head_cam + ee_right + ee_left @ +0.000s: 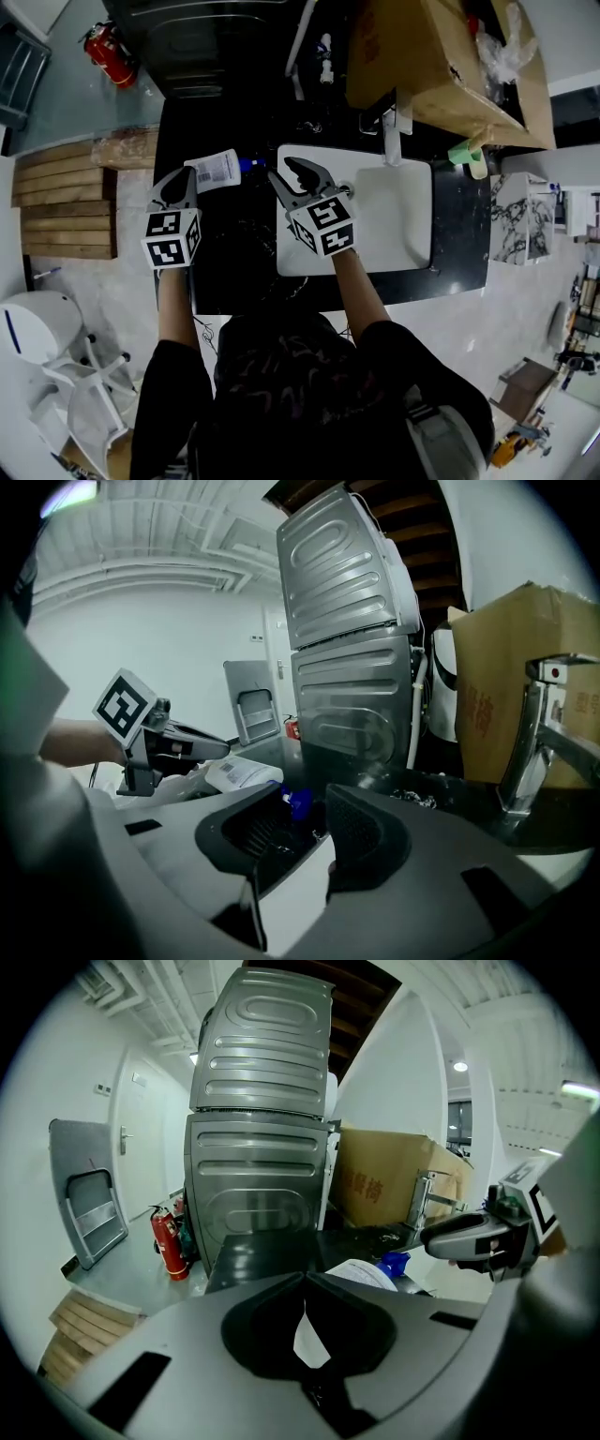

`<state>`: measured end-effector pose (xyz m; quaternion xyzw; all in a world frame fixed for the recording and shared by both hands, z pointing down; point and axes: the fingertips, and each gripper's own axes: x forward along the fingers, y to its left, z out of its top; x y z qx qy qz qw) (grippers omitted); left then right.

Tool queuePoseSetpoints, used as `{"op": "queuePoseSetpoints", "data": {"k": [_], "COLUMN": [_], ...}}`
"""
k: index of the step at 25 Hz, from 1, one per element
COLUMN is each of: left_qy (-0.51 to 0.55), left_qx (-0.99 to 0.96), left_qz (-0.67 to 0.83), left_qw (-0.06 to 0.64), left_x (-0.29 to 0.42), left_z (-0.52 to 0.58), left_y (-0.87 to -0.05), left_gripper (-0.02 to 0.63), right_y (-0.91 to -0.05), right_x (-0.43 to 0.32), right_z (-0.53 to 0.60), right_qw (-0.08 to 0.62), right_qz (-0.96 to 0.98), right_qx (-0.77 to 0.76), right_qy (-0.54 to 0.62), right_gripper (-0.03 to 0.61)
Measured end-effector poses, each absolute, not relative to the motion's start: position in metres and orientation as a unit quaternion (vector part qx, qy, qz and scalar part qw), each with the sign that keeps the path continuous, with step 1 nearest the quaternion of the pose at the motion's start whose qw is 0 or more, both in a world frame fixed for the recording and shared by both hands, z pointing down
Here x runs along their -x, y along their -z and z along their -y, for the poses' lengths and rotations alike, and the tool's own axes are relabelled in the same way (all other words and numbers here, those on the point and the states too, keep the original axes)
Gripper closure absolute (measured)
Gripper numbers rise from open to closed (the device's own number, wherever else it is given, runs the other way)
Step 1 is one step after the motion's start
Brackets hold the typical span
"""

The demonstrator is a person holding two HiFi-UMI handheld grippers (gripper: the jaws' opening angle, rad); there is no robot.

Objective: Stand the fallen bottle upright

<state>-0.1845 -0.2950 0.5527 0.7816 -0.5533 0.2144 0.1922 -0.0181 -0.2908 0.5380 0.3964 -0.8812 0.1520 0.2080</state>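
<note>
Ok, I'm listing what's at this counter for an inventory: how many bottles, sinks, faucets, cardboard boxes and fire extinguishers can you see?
bottle: 1
sink: 1
faucet: 1
cardboard box: 1
fire extinguisher: 1
Total: 5

Black surface (234,281), glossy, long side running left to right. White sink (403,244) set into its right half, reaching almost to the near edge. Tap (392,131) stands at the sink's far rim. Bottle (217,170), white with a printed label, lies on its side close to the left edge; its blue cap (248,165) points toward the sink. Cardboard box (431,66) sits over the far right corner. Small pale green item (466,155) just beside it, unidentifiable.
</note>
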Motion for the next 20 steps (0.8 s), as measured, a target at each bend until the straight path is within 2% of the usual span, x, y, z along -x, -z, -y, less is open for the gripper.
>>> {"op": "queuePoseSetpoints", "data": {"k": [5, 10, 13, 20], "left_qy": [-0.213, -0.205, -0.203, -0.205], "left_qx": [-0.784, -0.790, -0.793, -0.797], "left_qz": [0.547, 0.540, 0.538, 0.533], "left_qw": [0.201, 0.205, 0.202, 0.197], "left_x": [0.184, 0.183, 0.184, 0.184], "left_z": [0.301, 0.302, 0.303, 0.302], "left_y": [-0.560, -0.560, -0.560, -0.559], "left_gripper": [0.597, 0.597, 0.597, 0.597], "right_y": [-0.554, -0.567, -0.571, -0.575], "right_x": [0.033, 0.035, 0.040, 0.043], "right_z": [0.298, 0.306, 0.310, 0.315], "right_qw": [0.213, 0.209, 0.213, 0.211], "right_qz": [0.882, 0.872, 0.871, 0.865], "right_qx": [-0.382, -0.397, -0.400, -0.414], "right_qy": [-0.175, -0.194, -0.192, -0.191], "right_gripper": [0.377, 0.380, 0.393, 0.475]}}
